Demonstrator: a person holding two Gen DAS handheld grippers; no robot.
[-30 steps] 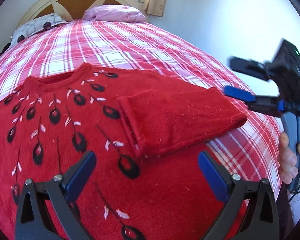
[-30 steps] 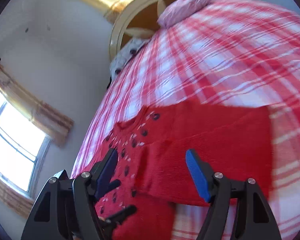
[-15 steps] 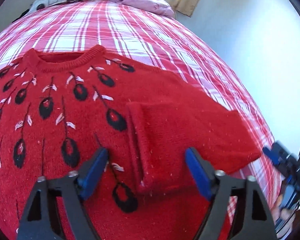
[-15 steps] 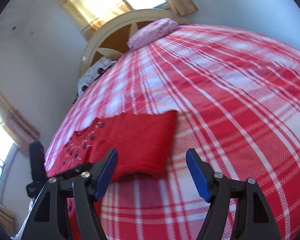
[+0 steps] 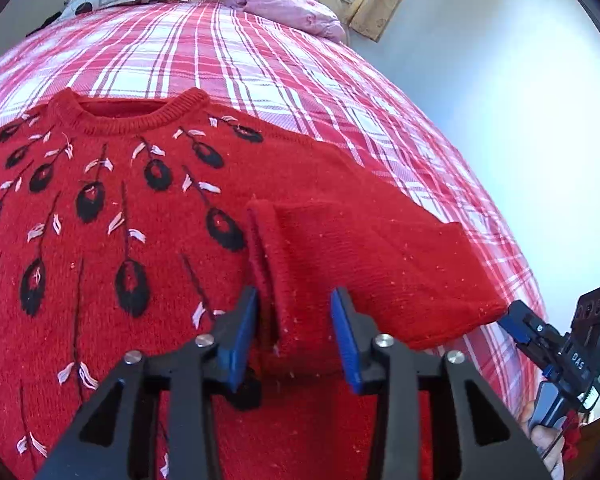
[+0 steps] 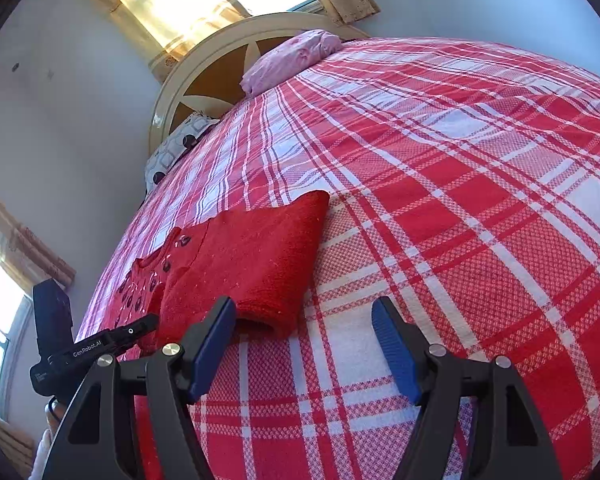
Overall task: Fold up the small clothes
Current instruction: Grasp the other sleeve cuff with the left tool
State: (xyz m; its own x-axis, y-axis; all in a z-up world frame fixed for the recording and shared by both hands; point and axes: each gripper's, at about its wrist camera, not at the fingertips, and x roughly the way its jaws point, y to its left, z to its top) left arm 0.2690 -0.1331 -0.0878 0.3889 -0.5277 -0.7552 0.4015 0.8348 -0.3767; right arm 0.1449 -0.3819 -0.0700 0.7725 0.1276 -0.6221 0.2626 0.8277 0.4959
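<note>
Risk sits mostly at your left gripper [image 5: 296, 332], whose fingers [image 5: 242, 336] have just been closing around the cuff end of the folded-in sleeve [image 5: 364, 256]. The knit stands between them, but the pads do not look pressed onto it yet, so treat this as an unfinished grasp. If you lift now, the cuff can slide out, or you pinch only the top layer and the sleeve unrolls as it rises.

The red sweater [image 5: 112, 216] lies face up and flat on the plaid bed [image 5: 260, 60], neckline toward the headboard, with that one sleeve already turned across its front. Because the fingers reach down onto two stacked layers, closing too deep could also catch the body of the sweater beneath, and then any pull would drag the whole garment and wrinkle what is already laid flat.

Your right gripper [image 6: 304, 344] hangs with its fingers spread and nothing between them, just beside the outer fold of the sleeve [image 6: 256, 264] and over bare bedspread [image 6: 460, 200]. It pins nothing down, so the sweater is free to shift on the bed if the left pulls sideways. Both grippers are near each other at that edge; a careless sweep could knock one into the other.
</note>
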